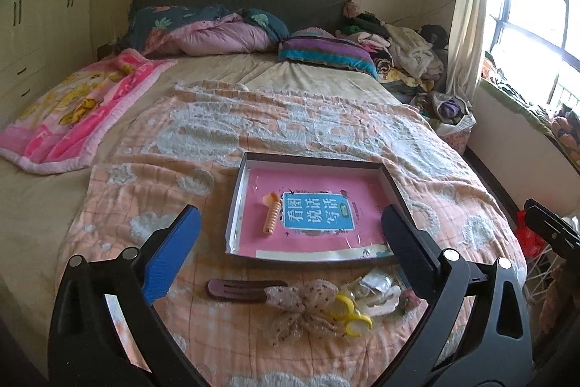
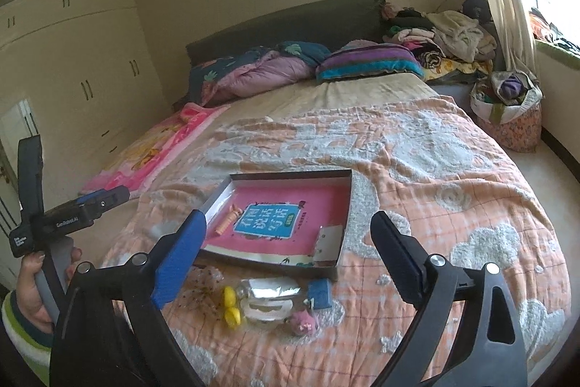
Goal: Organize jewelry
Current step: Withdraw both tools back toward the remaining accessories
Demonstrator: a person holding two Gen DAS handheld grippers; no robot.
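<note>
Left wrist view — progress: one orange hair clip (image 1: 272, 213) is lying inside the shallow box (image 1: 237, 193) at frame centre; I judge the sorting barely begun.
Left wrist view — remaining: a dark comb clip (image 1: 235, 289), a floral bow (image 1: 301, 305), yellow rings (image 1: 349, 312) and pale packets (image 1: 377, 289) are waiting on the peach blanket (image 1: 326, 122), lower centre, just in front of the box.
Left wrist view — claw: left gripper (image 1: 293, 234) is hanging wide open above the pile, holding and touching nothing.
Right wrist view — progress: the box (image 2: 344, 216) is showing the same clip (image 2: 226, 222) plus a silvery piece at its right corner.
Right wrist view — remaining: yellow rings (image 2: 231, 307), a blue block (image 2: 320, 292) and a pink puff (image 2: 302, 323) are sitting at lower centre.
Right wrist view — claw: right gripper (image 2: 290, 242) is spread wide — empty, clear of everything.
</note>
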